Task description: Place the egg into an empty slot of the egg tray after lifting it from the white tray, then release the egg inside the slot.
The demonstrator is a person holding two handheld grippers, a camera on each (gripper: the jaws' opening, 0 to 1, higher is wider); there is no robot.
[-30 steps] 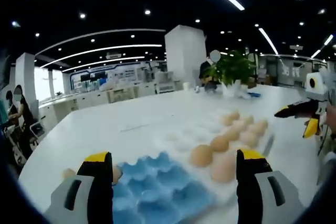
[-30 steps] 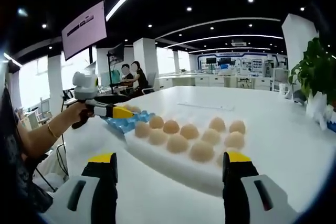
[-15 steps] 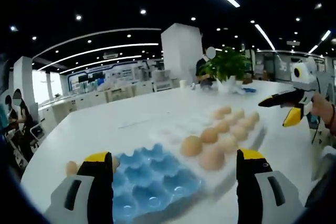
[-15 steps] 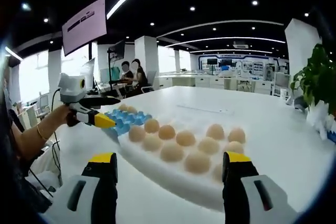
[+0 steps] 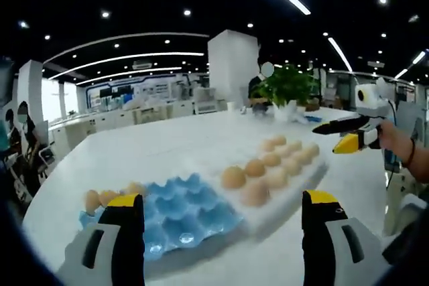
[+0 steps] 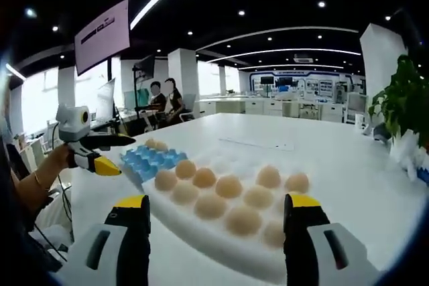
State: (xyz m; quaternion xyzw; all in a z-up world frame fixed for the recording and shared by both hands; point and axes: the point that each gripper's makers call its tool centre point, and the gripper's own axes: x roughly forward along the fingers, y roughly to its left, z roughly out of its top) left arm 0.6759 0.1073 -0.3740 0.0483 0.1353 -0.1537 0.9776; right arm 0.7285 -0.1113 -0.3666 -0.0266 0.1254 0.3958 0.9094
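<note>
1. Claws first: the left claw [image 5: 223, 232] stands with its jaws wide apart and nothing between them, above the near edge of the table [image 5: 167, 145]; the right claw [image 6: 218, 232] is likewise spread and empty.
2. Beyond the left claw lies the blue egg tray [image 5: 181, 212], most of its slots bare, with a few eggs along its far left edge.
3. Touching its right side sits the white tray [image 5: 288, 182], carrying two rows of eggs [image 5: 233, 177].
4. In the right gripper view the white tray [image 6: 201, 232] lies just ahead, the blue egg tray [image 6: 149, 160] at its far left end.
5. Open white table spreads past both trays; a potted plant [image 5: 289, 88] stands near the far edge.
</note>
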